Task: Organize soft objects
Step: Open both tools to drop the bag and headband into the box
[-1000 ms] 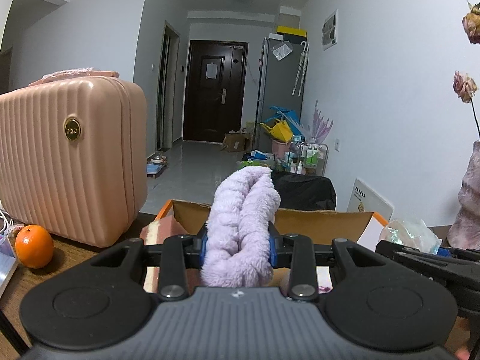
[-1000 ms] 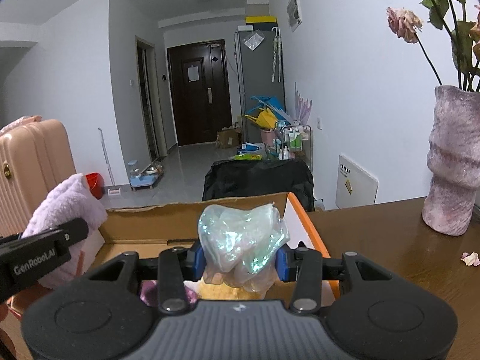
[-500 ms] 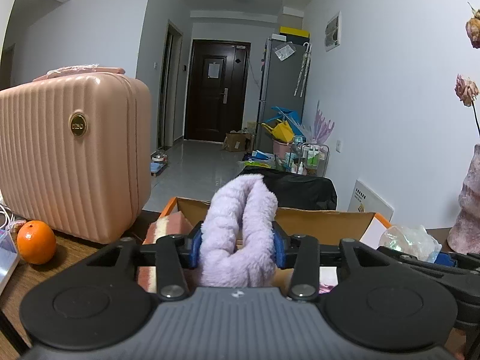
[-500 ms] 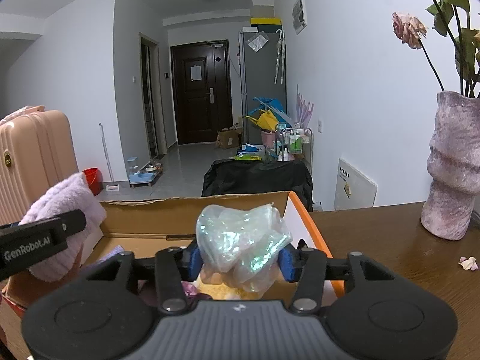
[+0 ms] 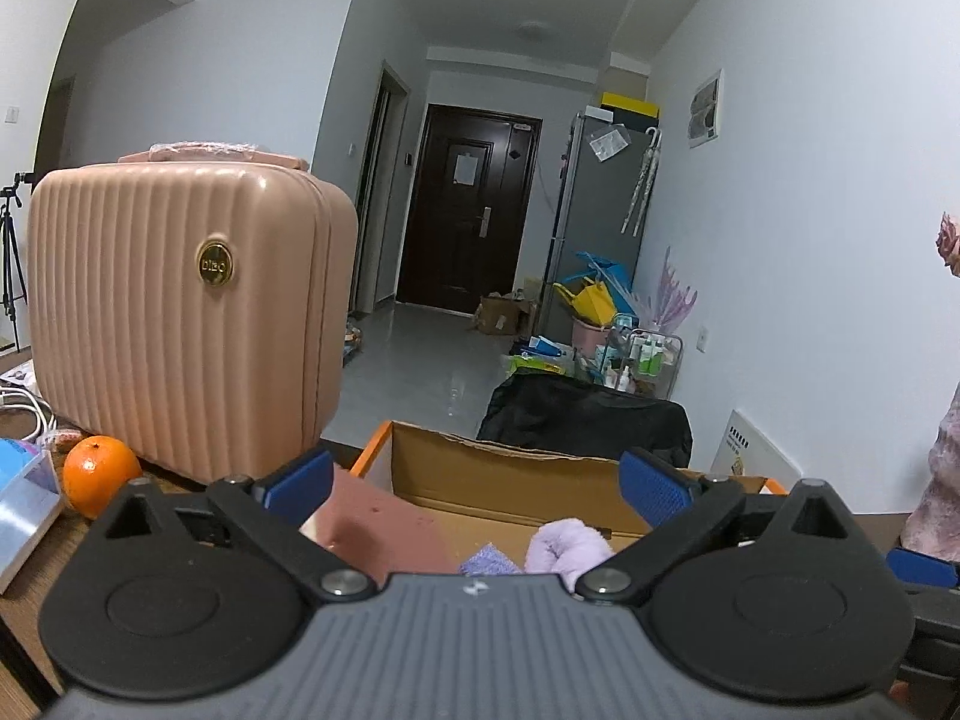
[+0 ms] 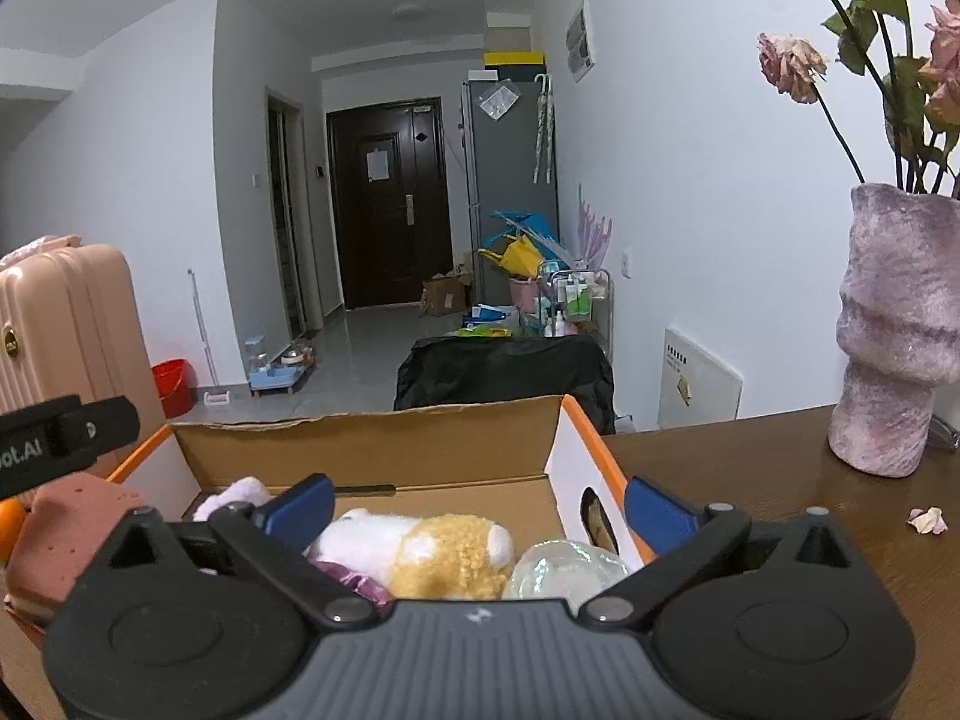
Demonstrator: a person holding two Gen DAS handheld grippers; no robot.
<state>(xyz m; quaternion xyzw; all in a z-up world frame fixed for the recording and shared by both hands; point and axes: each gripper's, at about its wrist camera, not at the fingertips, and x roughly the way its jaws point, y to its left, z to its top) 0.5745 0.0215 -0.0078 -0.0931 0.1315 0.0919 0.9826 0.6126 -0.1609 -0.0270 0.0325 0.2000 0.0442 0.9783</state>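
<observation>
cardboard box (image 6: 372, 450) at frame centre holds the purple band (image 5: 567, 543) and clear bag (image 6: 564, 567); both grippers (image 5: 477, 483) (image 6: 480, 501) are opening, nothing between. lift straight out, clear of the walls.

The right gripper (image 6: 477, 498) hangs over an open cardboard box (image 6: 372, 441) on a brown table (image 6: 780, 480), its jaws opening with nothing gripped. Below lie a yellow-and-white plush toy (image 6: 432, 552) and a shiny crumpled bag (image 6: 561, 567). A purple vase (image 6: 894, 336) stands right.
</observation>
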